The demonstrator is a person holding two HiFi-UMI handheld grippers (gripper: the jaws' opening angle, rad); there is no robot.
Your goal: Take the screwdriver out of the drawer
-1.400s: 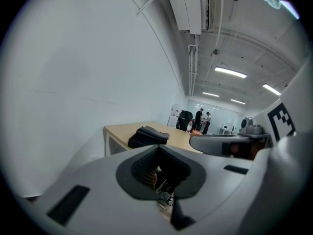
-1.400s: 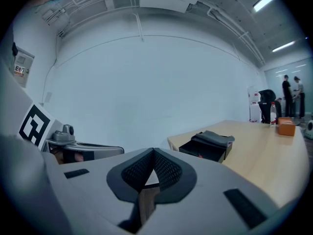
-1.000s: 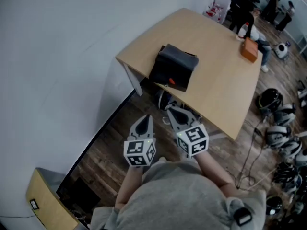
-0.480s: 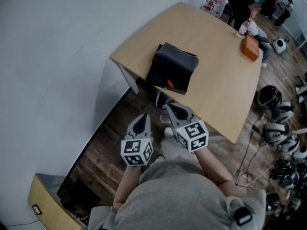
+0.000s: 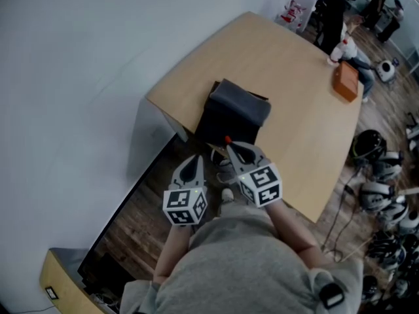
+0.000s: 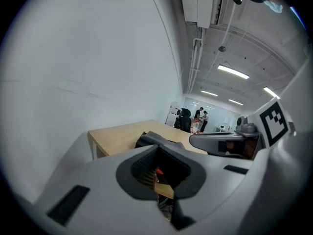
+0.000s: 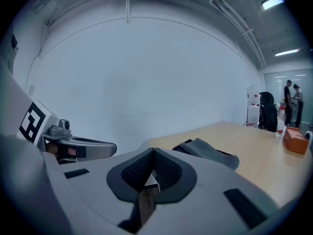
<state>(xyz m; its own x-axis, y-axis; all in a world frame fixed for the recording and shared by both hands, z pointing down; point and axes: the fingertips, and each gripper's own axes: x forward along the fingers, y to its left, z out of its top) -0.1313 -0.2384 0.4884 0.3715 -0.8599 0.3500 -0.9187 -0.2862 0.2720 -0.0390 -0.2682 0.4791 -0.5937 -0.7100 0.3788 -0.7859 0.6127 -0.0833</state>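
A dark grey drawer box stands near the front edge of a light wooden table. A small red-orange piece shows at its front; I cannot tell whether it is the screwdriver. My left gripper is shut and empty, over the floor just short of the table edge. My right gripper is shut and empty too, its tips just before the box front. In the left gripper view the box lies ahead past the jaws. It sits to the right in the right gripper view.
An orange box sits at the table's far right. Helmets and cables lie on the wood floor to the right. People are far behind the table. A white wall runs along the left, with a wooden cabinet at bottom left.
Both grippers have moved forward toward the table with the person. The right gripper's tips now reach the front of the drawer box, and the red-orange piece sits just above them.
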